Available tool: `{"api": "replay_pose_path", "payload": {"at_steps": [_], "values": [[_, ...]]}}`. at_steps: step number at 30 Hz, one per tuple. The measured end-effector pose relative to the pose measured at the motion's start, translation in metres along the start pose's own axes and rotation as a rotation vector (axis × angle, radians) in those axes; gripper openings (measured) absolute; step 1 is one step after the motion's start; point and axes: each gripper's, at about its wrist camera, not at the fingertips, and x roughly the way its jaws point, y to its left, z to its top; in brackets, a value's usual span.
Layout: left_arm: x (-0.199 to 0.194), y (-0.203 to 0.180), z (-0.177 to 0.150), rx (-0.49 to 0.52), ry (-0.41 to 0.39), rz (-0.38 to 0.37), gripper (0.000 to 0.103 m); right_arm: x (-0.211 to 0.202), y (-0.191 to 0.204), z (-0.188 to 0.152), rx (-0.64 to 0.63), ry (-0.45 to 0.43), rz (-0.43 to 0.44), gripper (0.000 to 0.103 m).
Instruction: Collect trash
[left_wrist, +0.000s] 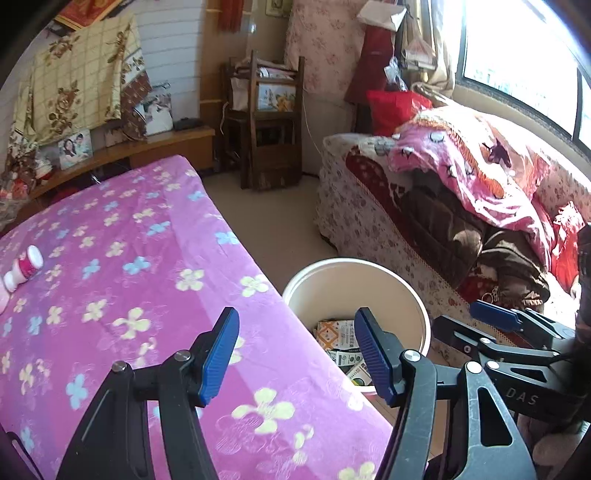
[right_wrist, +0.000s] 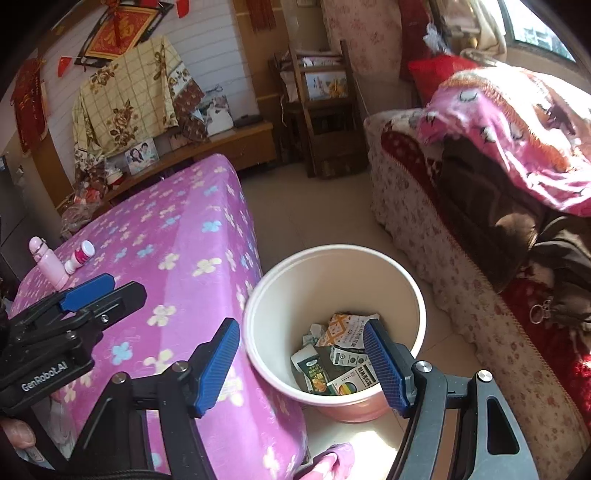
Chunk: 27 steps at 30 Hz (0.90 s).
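Note:
A cream bucket (right_wrist: 369, 258) stands on the floor beside the table and holds several flattened cartons and wrappers (right_wrist: 341, 356); it also shows in the left wrist view (left_wrist: 354, 269). My right gripper (right_wrist: 301, 363) is open and empty above the bucket's near rim. My left gripper (left_wrist: 299, 356) is open and empty over the table's right edge, next to the bucket. A small white and pink bottle (right_wrist: 79, 256) lies on the pink flowered tablecloth (right_wrist: 177, 258) at the far left, also in the left wrist view (left_wrist: 24, 267). A pink flask (right_wrist: 48, 264) lies beside it.
A sofa (right_wrist: 461, 258) with pink and brown blankets runs along the right, close to the bucket. A wooden chair (left_wrist: 273, 122) and a low cabinet (left_wrist: 166, 147) with photos stand at the back. Tiled floor (right_wrist: 314, 214) lies between table and sofa.

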Motion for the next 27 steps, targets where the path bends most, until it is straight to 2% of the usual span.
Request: {"api": "replay_pose_path", "payload": {"at_steps": [12, 21, 27], "values": [[-0.07, 0.015, -0.009, -0.012, -0.126, 0.023, 0.066, -0.07, 0.039, -0.009, 0.016, -0.176, -0.048, 0.073], [-0.101, 0.018, -0.015, -0.007, -0.201, 0.041, 0.066, -0.104, 0.058, -0.006, 0.01, -0.247, -0.049, 0.076], [-0.115, 0.018, -0.016, -0.001, -0.245, 0.05, 0.066, -0.115, 0.069, -0.007, -0.008, -0.273, -0.084, 0.076]]}}
